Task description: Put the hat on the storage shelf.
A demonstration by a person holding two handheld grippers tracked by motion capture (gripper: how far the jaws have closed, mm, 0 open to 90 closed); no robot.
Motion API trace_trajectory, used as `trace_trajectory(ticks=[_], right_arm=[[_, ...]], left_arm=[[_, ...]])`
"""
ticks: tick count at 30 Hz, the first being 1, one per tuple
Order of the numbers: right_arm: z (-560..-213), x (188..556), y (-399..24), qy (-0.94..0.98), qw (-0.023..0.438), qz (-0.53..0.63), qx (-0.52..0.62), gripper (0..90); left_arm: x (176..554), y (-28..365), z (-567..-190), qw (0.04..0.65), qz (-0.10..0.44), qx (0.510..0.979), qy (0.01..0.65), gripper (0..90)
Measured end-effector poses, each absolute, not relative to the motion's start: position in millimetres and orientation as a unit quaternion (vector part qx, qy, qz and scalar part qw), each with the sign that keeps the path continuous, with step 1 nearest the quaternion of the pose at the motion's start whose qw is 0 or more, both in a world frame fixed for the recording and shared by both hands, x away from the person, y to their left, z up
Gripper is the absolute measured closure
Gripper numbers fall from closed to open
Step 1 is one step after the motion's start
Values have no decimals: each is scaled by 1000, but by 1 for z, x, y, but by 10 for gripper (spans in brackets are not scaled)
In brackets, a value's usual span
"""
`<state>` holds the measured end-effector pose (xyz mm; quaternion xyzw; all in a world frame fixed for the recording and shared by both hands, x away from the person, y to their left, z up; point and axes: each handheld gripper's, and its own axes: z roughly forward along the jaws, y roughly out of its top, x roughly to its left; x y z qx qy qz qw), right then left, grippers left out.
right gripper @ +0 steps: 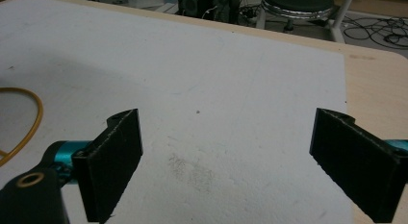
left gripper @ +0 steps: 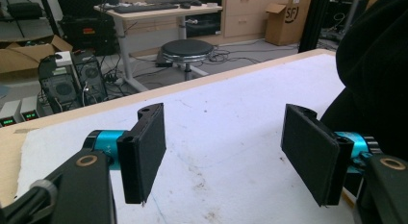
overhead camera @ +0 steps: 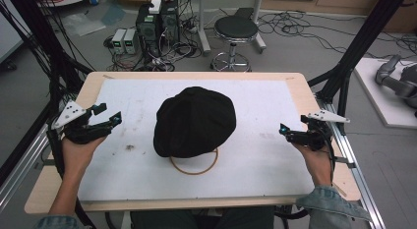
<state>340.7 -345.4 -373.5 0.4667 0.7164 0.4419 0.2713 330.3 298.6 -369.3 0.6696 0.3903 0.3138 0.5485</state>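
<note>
A black flat cap (overhead camera: 194, 122) lies in the middle of the white mat (overhead camera: 255, 160), partly covering a thin tan ring (overhead camera: 196, 170) at its near edge. The ring's arc (right gripper: 24, 123) also shows at the left of the right gripper view. My left gripper (overhead camera: 109, 114) hovers open at the mat's left edge, with the cap (left gripper: 375, 75) just to its right in the left gripper view. My right gripper (overhead camera: 284, 129) is held open over the mat's right side, jaws wide apart with nothing between them.
The mat sits on a wooden table (overhead camera: 300, 86). Beyond the far edge are a round black stool (overhead camera: 235, 30), computer towers (overhead camera: 157, 22) and floor cables. Black frame struts (overhead camera: 364, 42) flank the table on both sides.
</note>
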Motion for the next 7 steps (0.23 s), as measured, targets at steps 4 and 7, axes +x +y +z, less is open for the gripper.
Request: trace_trajectory(ticks=[4,7], right_arm=[[-373,341,-345,717,273,442,464,110],[-373,341,-344,716,272,443,466,110]], left_arm=[[330,299,-369,548,317,668,391,326],[330,299,-369,548,318,668,391,326]])
